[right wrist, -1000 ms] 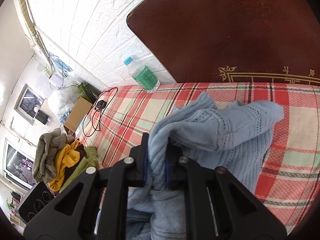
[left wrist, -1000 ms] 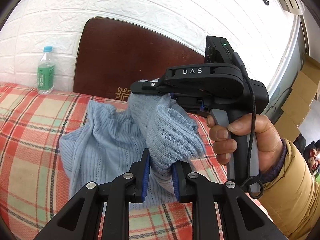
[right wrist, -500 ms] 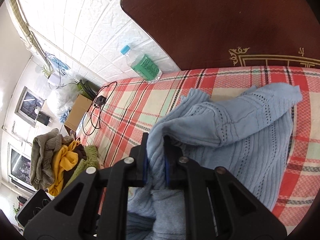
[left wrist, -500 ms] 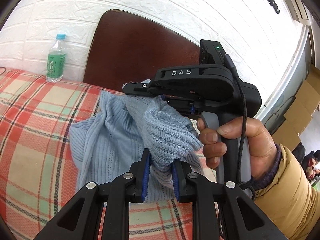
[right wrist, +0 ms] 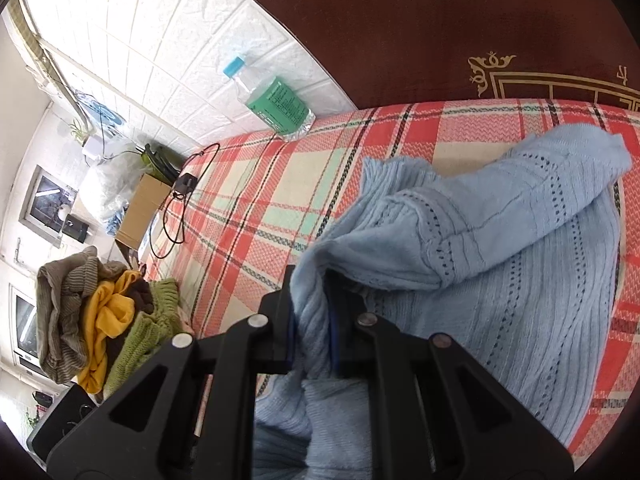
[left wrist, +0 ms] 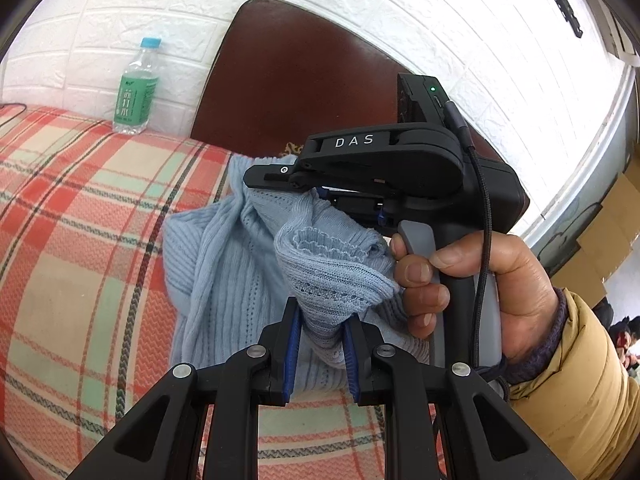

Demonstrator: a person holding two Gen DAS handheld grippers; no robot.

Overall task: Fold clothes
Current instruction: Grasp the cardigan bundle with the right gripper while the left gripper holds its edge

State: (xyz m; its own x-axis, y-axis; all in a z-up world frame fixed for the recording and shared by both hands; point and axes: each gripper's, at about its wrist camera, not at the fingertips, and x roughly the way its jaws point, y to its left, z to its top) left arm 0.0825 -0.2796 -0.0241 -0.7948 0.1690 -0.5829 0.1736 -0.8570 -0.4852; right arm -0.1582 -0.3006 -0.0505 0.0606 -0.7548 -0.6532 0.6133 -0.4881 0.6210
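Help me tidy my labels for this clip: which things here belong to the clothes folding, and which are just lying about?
Part of the job:
- light blue knit sweater
- left gripper, shut on the sweater
- right gripper, shut on the sweater
- plaid bed cover, the folding surface
- heap of other clothes, probably next

Lying about:
- water bottle
- black cable
- cardboard box

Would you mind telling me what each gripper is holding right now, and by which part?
Both hold the blue sweater: the left gripper pinches a bunched fold near a ribbed edge, the right gripper a bunched edge.
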